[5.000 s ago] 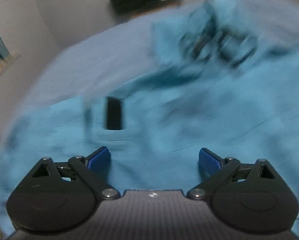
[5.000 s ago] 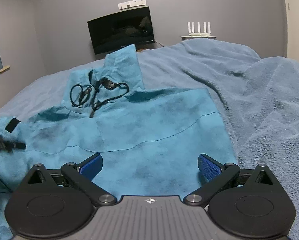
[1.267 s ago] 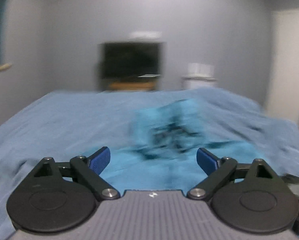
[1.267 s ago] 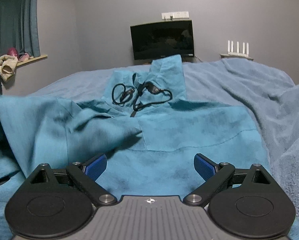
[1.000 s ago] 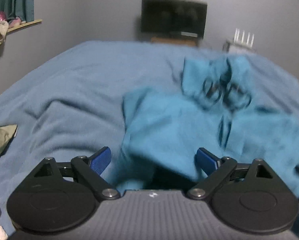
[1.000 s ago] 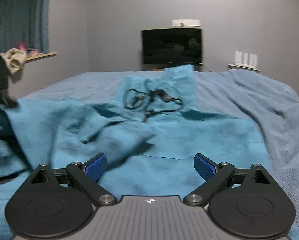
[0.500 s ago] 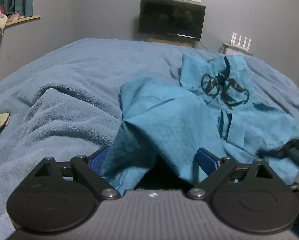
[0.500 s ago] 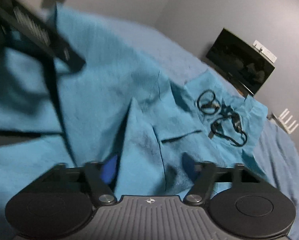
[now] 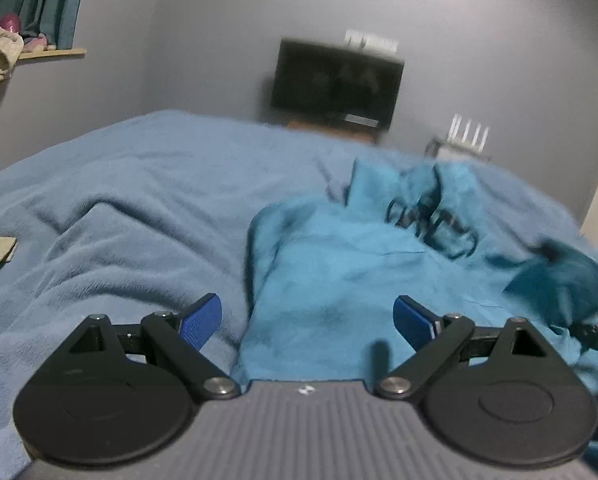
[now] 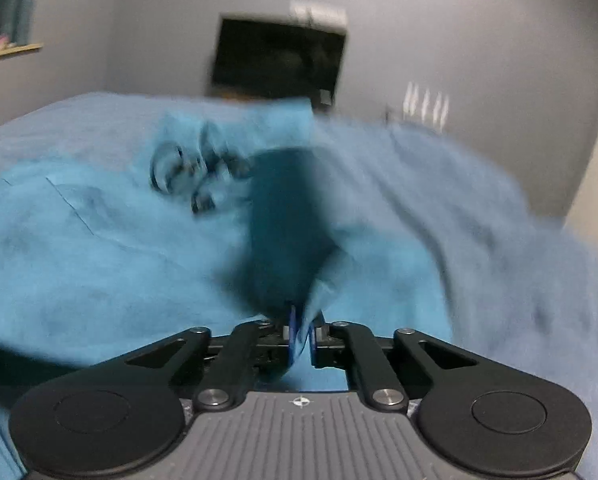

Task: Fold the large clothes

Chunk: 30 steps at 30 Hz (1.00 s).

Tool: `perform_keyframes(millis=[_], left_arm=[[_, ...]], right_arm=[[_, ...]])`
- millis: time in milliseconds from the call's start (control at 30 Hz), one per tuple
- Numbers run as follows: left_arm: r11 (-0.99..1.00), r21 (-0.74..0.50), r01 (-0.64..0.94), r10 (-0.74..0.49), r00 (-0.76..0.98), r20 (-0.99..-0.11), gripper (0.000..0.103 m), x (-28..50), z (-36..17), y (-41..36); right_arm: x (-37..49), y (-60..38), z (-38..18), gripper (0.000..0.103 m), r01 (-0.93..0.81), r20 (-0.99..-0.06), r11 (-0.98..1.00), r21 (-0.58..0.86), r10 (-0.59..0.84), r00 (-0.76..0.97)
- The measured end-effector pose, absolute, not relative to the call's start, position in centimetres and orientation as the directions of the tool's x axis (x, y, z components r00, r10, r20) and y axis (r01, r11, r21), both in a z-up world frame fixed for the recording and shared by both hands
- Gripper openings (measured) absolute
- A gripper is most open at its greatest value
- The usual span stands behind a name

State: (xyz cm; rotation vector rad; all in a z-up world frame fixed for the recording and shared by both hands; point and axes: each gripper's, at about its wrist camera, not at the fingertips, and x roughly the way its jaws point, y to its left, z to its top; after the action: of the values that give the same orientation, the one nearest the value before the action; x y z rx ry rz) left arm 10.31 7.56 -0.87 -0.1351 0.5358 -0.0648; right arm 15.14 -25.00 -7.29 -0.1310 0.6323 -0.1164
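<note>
Left view: my left gripper [image 9: 307,320] stays spread, empty; the teal garment [image 9: 339,272] has dropped ahead between its fingers. Right view: my right gripper [image 10: 302,338], spread a second ago, is closing on a garment fold; next fold can begin.

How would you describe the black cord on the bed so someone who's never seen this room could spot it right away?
Start at the bed's grey-blue blanket, then find the bright teal garment spread over it. The black cord lies in loops near the garment's far end, below the wall screen; it is the only dark, thin thing on the cloth.

Black hand-held gripper [image 9: 307,320], blue pads [image 9: 201,322]
</note>
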Motion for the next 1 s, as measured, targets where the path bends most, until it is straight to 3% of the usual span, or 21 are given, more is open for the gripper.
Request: perform_keyframes(millis=[133, 367, 433, 467, 567, 700, 767, 833, 867, 900, 1000], left_arm=[[0.999, -0.043, 0.027, -0.047, 0.807, -0.589, 0.093, 11.4, -1.8, 6.0], [0.998, 0.042, 0.037, 0.0, 0.746, -0.665, 0.093, 12.8, -3.4, 4.8], [0.998, 0.056, 0.039, 0.01, 0.731, -0.682, 0.093, 13.2, -3.8, 4.6], [0.997, 0.063, 0.041, 0.013, 0.729, -0.684, 0.093, 13.2, -3.9, 4.5], [0.996, 0.079, 0.052, 0.016, 0.729, -0.684, 0.093, 13.1, -3.9, 4.2], [0.993, 0.088, 0.073, 0.009, 0.718, -0.696, 0.093, 12.7, -2.9, 3.9], [0.994, 0.044, 0.1, -0.043, 0.727, -0.685, 0.093, 12.0, -1.4, 3.8], [0.993, -0.001, 0.118, -0.09, 0.752, -0.653, 0.093, 11.8, 0.6, 3.9], [0.993, -0.005, 0.12, -0.097, 0.768, -0.633, 0.093, 12.0, 1.5, 3.7], [0.992, 0.007, 0.123, -0.093, 0.784, -0.614, 0.093, 12.4, 2.4, 3.4], [0.987, 0.086, 0.136, -0.061, 0.815, -0.577, 0.095, 14.6, 3.5, 1.9]], right_arm=[[15.4, -26.7, -10.5, 0.013, 0.087, -0.673, 0.995, -0.039, -0.091, 0.734], [15.1, -29.4, -10.1, 0.03, 0.13, -0.607, 0.981, 0.144, -0.016, 0.795], [15.0, -30.4, -9.8, 0.014, 0.144, -0.575, 0.971, 0.19, -0.009, 0.818], [14.6, -31.0, -9.5, 0.011, 0.159, -0.563, 0.969, 0.189, -0.026, 0.826], [13.6, -31.8, -8.4, 0.011, 0.217, -0.547, 0.963, 0.158, -0.098, 0.831], [14.0, -32.8, -9.2, 0.011, 0.254, -0.674, 0.95, 0.183, -0.067, 0.735], [13.2, -33.0, -8.3, 0.017, 0.254, -0.654, 0.948, 0.191, -0.07, 0.753], [12.4, -32.7, -6.7, 0.047, 0.261, -0.6, 0.957, 0.125, -0.137, 0.789], [12.1, -32.4, -6.0, 0.07, 0.285, -0.562, 0.956, 0.066, -0.2, 0.803], [11.9, -32.2, -5.2, 0.077, 0.311, -0.509, 0.95, -0.002, -0.269, 0.818], [11.7, -32.2, -3.8, 0.076, 0.311, -0.399, 0.949, -0.054, -0.306, 0.864]])
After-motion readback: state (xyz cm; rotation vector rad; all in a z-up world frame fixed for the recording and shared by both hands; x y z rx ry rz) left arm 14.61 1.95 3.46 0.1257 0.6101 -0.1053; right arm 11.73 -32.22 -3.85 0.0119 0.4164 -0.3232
